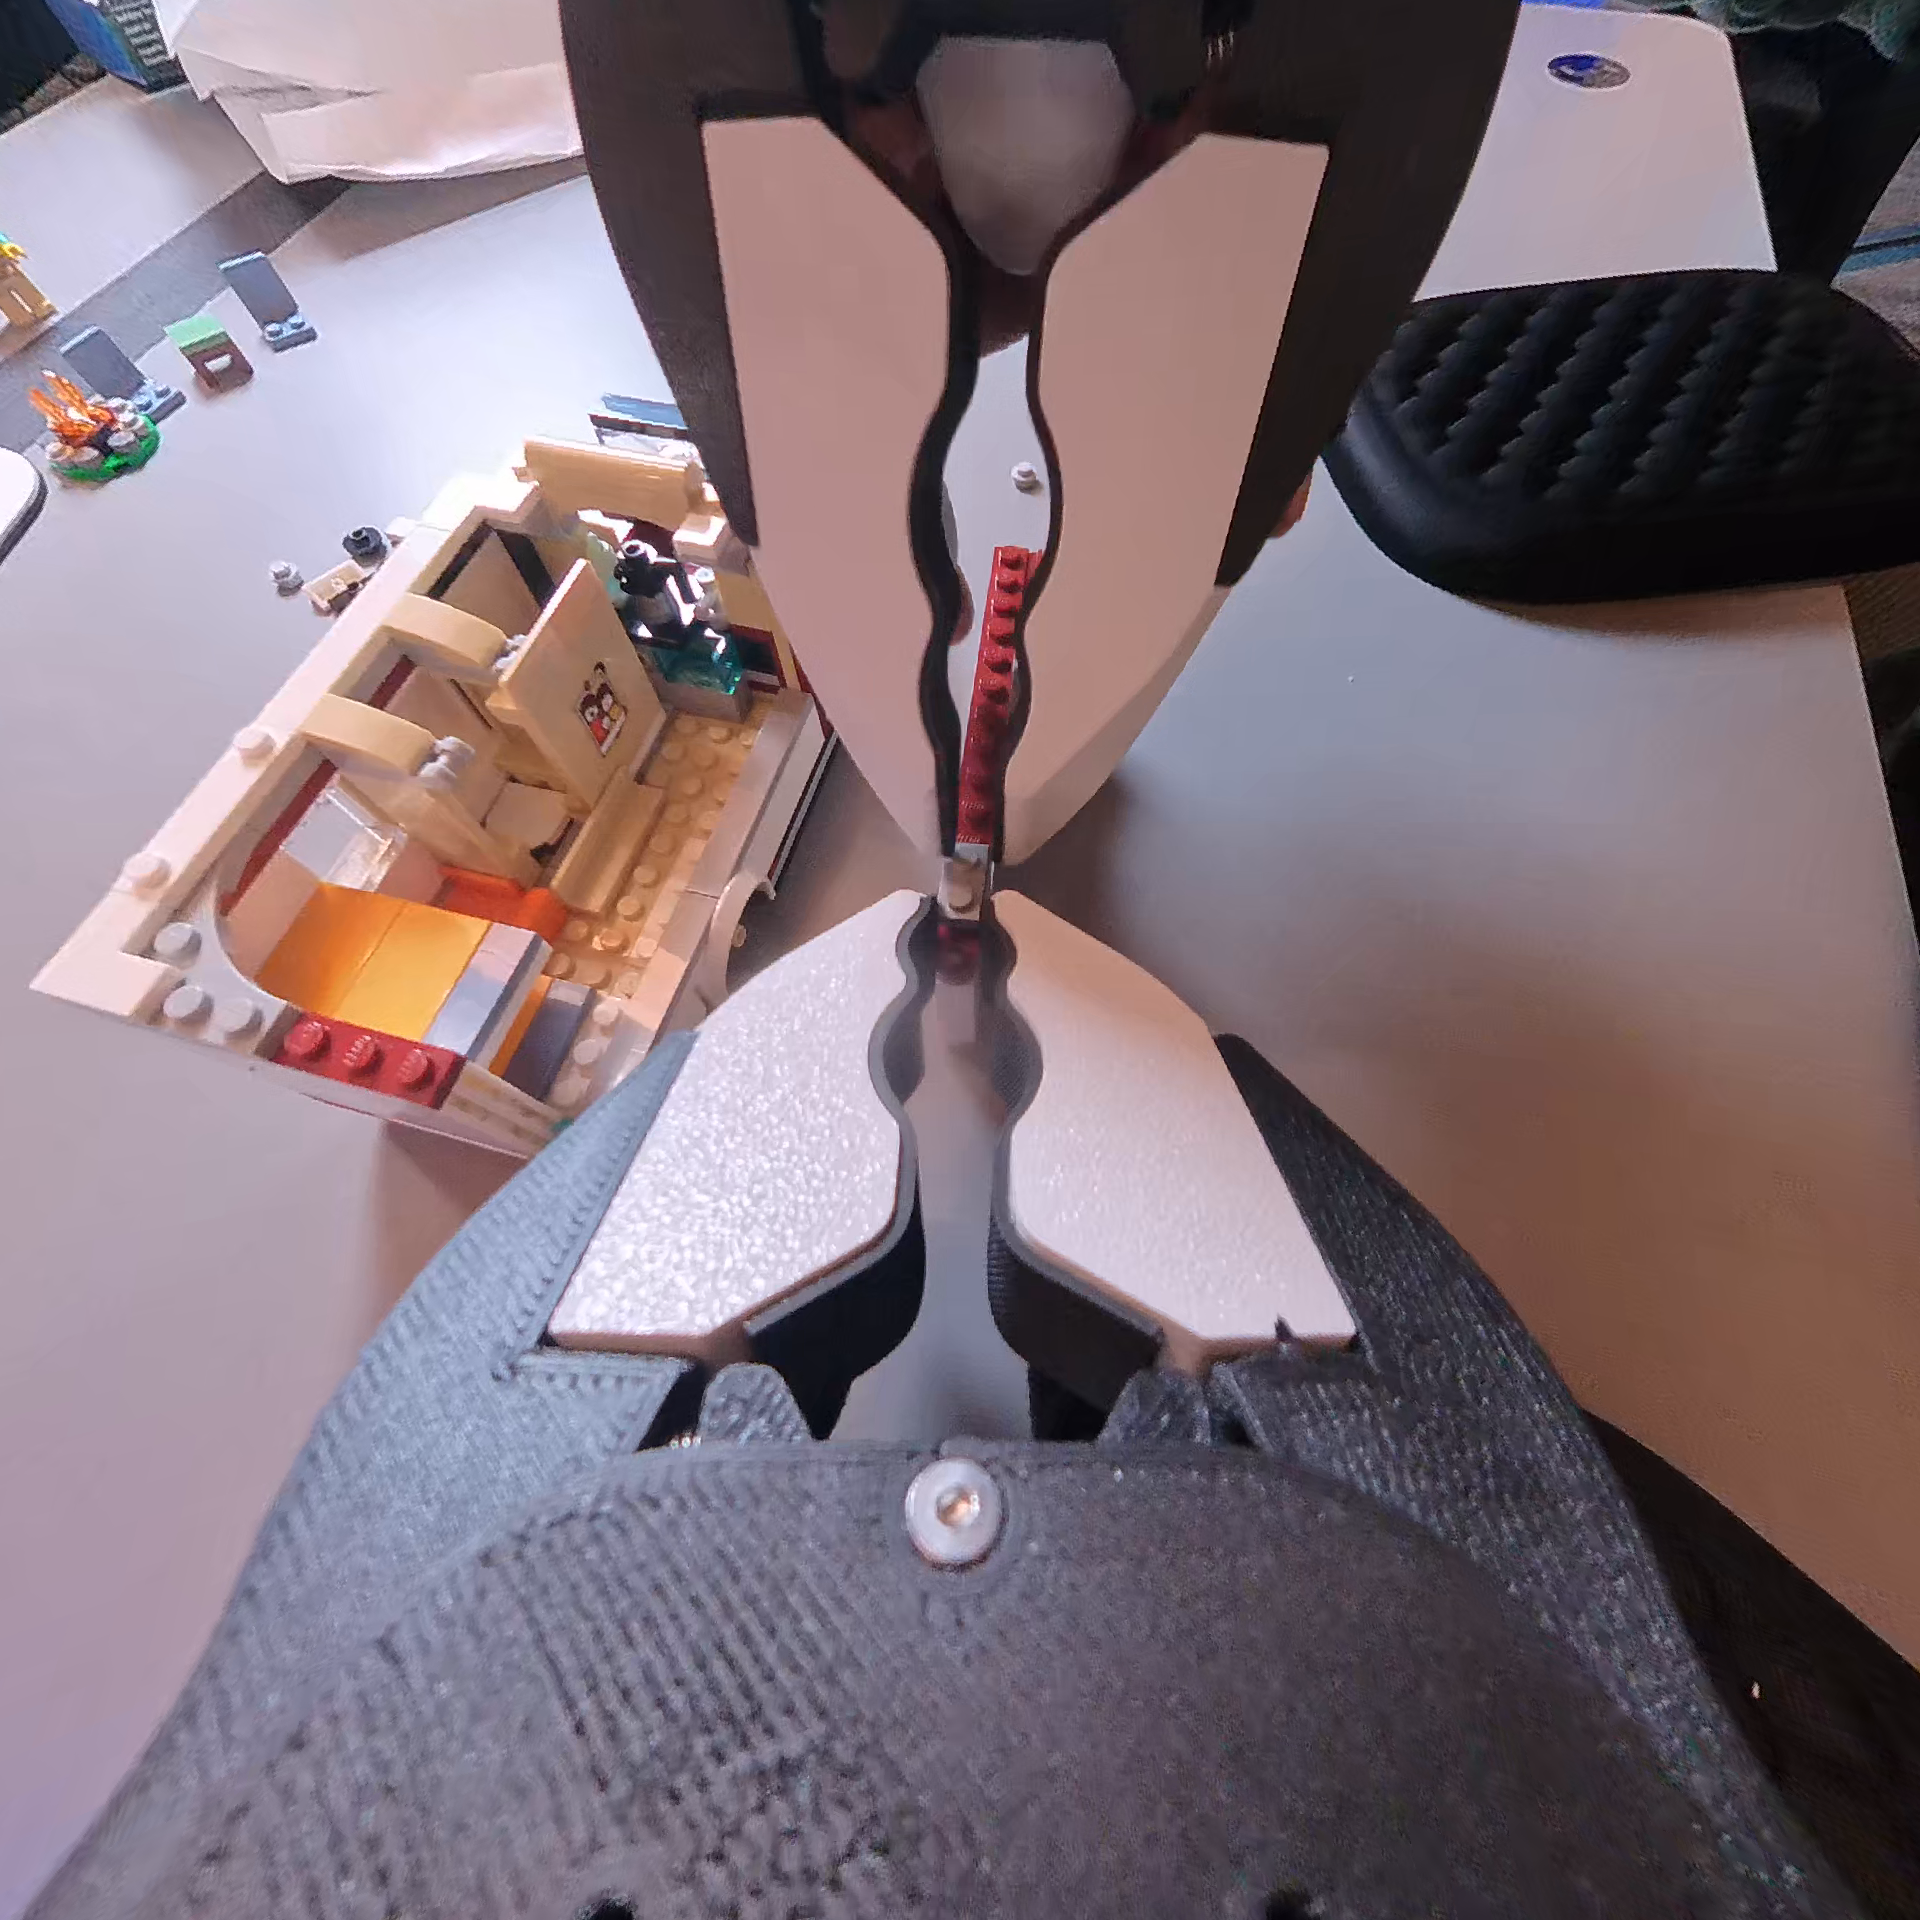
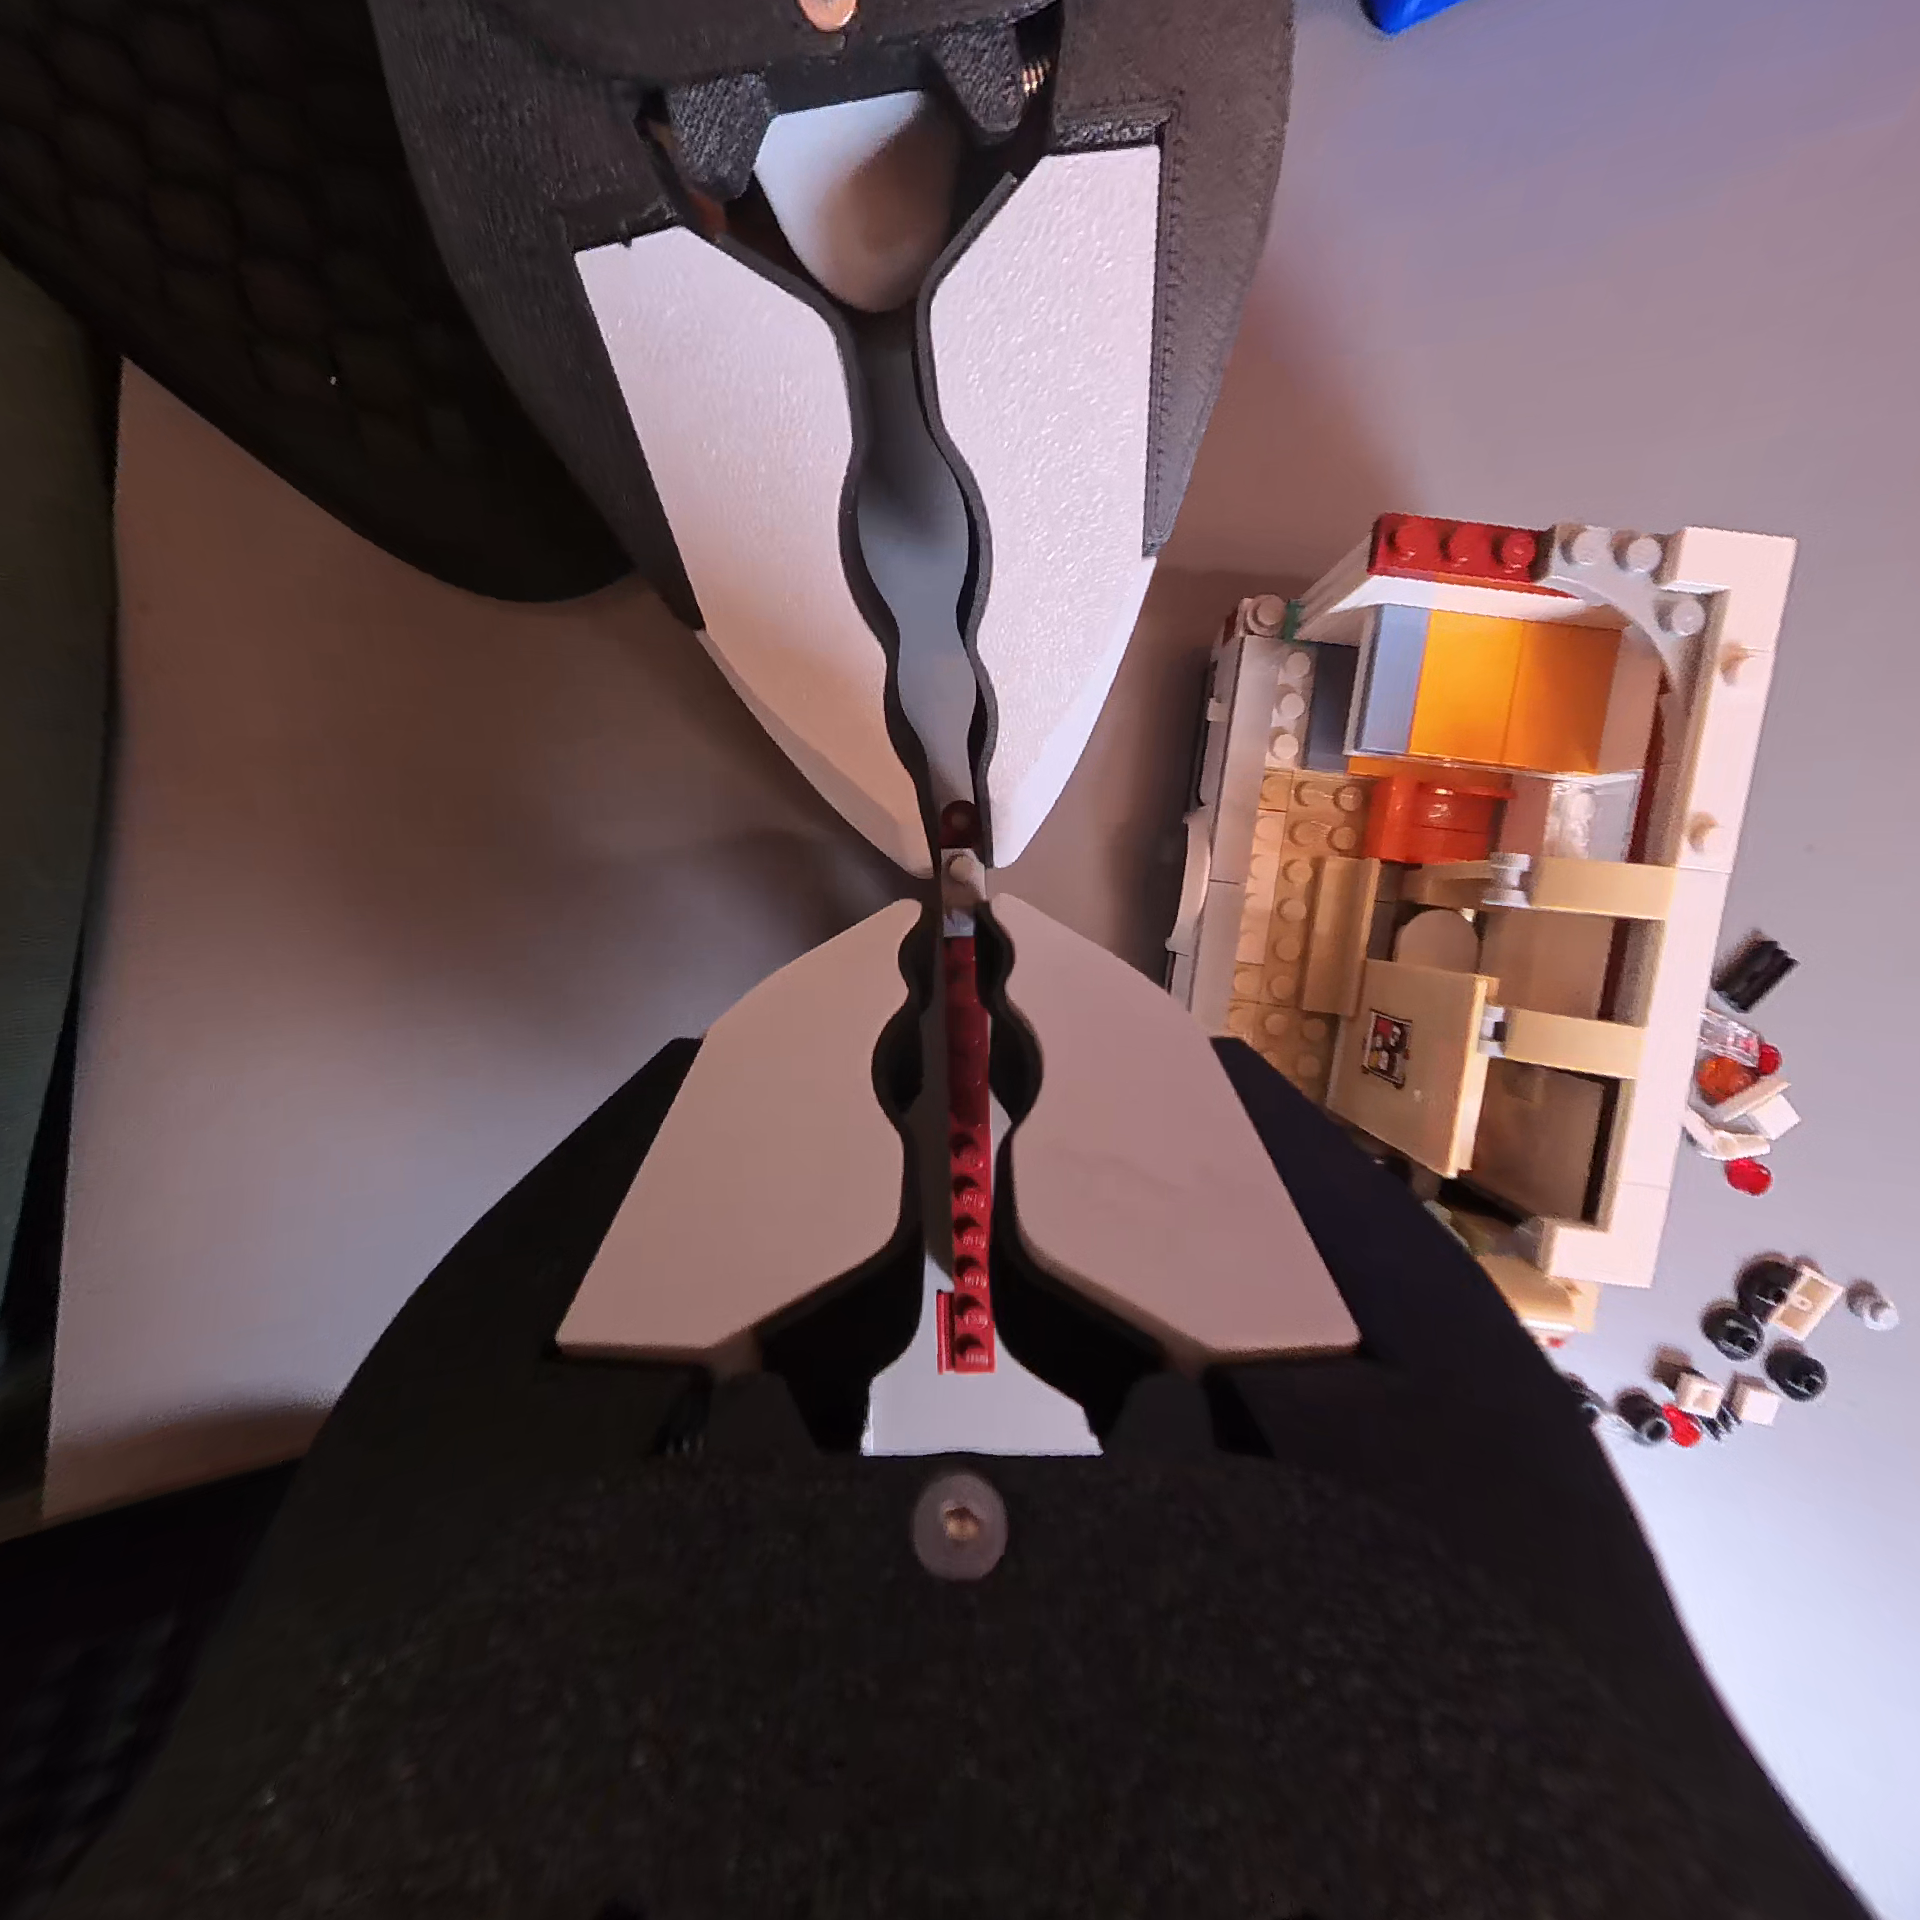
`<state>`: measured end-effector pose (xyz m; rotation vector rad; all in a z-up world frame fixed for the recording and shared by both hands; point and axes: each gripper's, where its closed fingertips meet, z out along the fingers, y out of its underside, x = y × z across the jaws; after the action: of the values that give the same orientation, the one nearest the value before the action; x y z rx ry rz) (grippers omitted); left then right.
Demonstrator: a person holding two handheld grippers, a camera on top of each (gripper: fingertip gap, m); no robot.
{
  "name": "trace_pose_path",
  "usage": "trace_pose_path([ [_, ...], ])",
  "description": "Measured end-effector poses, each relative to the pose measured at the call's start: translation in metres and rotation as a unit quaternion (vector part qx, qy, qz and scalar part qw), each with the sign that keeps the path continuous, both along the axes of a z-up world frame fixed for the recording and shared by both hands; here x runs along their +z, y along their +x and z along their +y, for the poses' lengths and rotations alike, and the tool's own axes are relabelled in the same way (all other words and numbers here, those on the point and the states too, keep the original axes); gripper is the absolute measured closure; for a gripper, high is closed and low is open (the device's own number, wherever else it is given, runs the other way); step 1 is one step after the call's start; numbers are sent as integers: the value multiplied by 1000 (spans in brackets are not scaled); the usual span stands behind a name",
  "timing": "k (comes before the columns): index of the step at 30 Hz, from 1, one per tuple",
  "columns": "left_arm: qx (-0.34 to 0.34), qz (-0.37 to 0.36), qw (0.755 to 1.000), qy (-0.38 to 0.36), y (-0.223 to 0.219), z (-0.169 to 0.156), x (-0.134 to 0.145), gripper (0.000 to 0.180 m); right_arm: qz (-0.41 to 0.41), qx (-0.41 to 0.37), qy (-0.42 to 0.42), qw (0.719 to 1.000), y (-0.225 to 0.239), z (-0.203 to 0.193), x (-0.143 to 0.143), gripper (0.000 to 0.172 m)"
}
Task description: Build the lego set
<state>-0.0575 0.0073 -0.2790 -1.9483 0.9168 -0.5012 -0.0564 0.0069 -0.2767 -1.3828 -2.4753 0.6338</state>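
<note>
The two grippers meet tip to tip above the grey surface (image 1: 1455, 831), close to its edge where a black mesh chair (image 1: 1642, 436) stands. The right gripper (image 2: 961, 914) is clenched on a long dark red studded plate (image 2: 971, 1174), which runs back between its fingers along their length. The left gripper (image 1: 961, 914) is closed at its tips on the far end of the same piece, where a small light grey stud piece (image 1: 961, 883) sits on the red plate; whether its pads press on the grey piece or on the red end under it, I cannot tell for sure. So the red plate hangs in the air between both grippers and does not touch the surface.

Beside the grippers, toward the middle of the surface, lies a half-built brick model (image 1: 416, 810) with cream walls, tan furniture, an orange block and a red brick at one corner; its top is open. Loose small parts (image 2: 1745, 1340), black, tan and red, lie just beyond the model. Farther toward the far edge stand small brick figures and a campfire piece (image 1: 94, 426).
</note>
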Motion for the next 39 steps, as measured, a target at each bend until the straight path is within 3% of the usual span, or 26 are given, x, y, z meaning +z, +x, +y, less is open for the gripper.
trace_pose_path([
  [16,9,-26,999,-29,1,0,1,172,-63,-15,1,998,1,1,-3,169],
  [23,-3,-23,1000,-7,1,-1,2,172,-65,-20,18,998,1,1,-3,170],
  [25,-12,-19,1000,-7,-2,-4,3,159,-61,-21,19,998,0,1,-3,170],
  [28,-20,-18,999,-16,-6,-9,2,153,-59,-20,25,998,-1,1,-3,170],
  [39,-13,9,1000,-26,-5,-5,-18,172,-46,-20,18,999,-2,2,-1,166],
])
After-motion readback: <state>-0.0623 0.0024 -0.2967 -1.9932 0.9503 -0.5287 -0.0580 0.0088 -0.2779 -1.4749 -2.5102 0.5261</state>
